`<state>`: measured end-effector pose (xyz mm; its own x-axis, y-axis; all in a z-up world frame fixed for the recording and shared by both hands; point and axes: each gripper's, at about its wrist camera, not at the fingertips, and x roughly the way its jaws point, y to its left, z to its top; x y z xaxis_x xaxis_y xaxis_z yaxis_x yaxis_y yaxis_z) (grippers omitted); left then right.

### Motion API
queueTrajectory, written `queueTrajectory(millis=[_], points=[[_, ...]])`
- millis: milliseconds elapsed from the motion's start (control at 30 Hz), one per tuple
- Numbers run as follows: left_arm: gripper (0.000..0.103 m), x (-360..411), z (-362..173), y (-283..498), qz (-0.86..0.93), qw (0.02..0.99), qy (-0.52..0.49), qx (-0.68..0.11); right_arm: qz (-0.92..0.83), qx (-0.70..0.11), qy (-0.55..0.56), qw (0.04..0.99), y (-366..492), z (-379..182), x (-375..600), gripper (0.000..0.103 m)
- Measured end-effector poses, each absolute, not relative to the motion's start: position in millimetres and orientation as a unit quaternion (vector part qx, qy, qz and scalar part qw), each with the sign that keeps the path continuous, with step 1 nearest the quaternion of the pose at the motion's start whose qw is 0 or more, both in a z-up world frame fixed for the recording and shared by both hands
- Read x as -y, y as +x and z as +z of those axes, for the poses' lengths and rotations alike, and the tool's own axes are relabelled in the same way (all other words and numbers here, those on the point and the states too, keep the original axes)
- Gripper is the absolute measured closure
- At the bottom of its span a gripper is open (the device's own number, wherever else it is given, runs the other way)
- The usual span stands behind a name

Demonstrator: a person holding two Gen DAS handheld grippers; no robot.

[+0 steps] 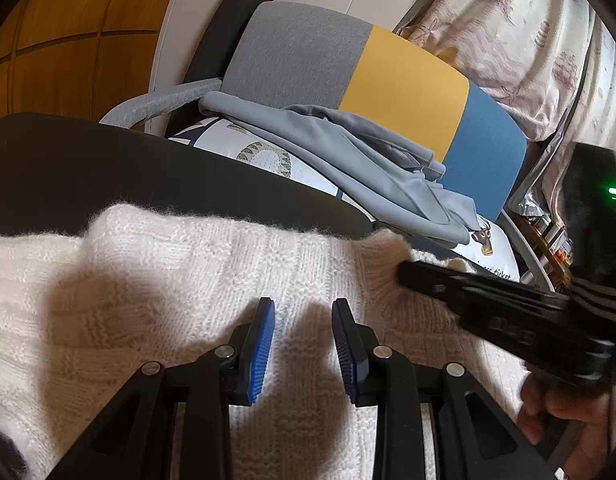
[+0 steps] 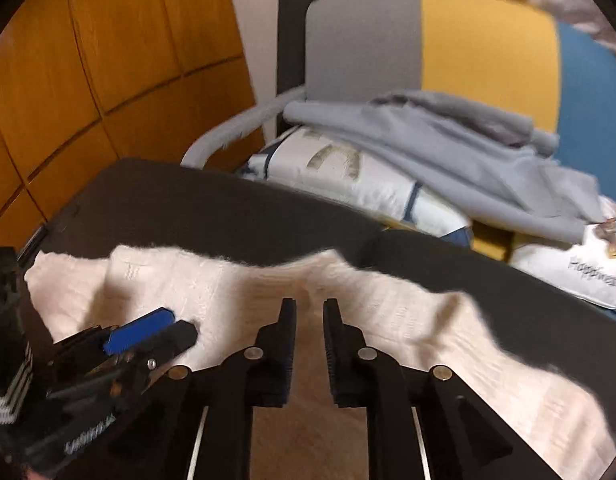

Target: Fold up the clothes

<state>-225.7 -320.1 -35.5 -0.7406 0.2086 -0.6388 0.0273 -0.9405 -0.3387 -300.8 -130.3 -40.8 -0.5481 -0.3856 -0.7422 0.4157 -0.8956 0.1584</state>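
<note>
A tricolour chair (image 1: 408,80) stands behind the dark table (image 1: 107,168).

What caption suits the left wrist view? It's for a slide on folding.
Left gripper open above a white knit sweater on a dark table, right gripper alongside.

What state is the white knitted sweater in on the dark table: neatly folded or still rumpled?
Rumpled: the white knitted sweater lies on the dark table with uneven, wavy edges and overlapping layers.
</note>
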Motion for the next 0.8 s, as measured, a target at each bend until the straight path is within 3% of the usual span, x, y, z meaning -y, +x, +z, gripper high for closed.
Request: queueTrajectory(millis=[67,300,400,533,600,700,767,800], points=[[0.073,320,-36,-226,0.918,0.050,-0.356,0.166,-0.875,-0.013,0.432,0.217,-309,-50,133,0.097],[0.073,312,-35,-228,0.920,0.038,-0.364,0.138,-0.885,-0.030,0.428,0.181,-317,-59,138,0.097],[0.073,312,-35,-228,0.921,0.036,-0.364,0.135,-0.894,0.000,0.415,0.171,-306,-47,121,0.085],[0.073,311,-35,-228,0.921,0.034,-0.364,0.131,-0.916,-0.028,0.386,0.104,-287,-34,93,0.078],[0.073,309,-34,-228,0.922,0.032,-0.365,0.128,-0.917,-0.040,0.389,0.075,-287,-37,80,0.063],[0.073,308,-34,-228,0.922,0.030,-0.365,0.123,-0.908,-0.027,0.410,0.081,-297,-50,71,0.061],[0.073,308,-34,-228,0.922,0.030,-0.365,0.123,-0.908,-0.038,0.408,0.083,-301,-53,73,0.068],[0.073,308,-34,-228,0.922,0.029,-0.365,0.122,-0.910,-0.045,0.405,0.080,-303,-53,74,0.093]])
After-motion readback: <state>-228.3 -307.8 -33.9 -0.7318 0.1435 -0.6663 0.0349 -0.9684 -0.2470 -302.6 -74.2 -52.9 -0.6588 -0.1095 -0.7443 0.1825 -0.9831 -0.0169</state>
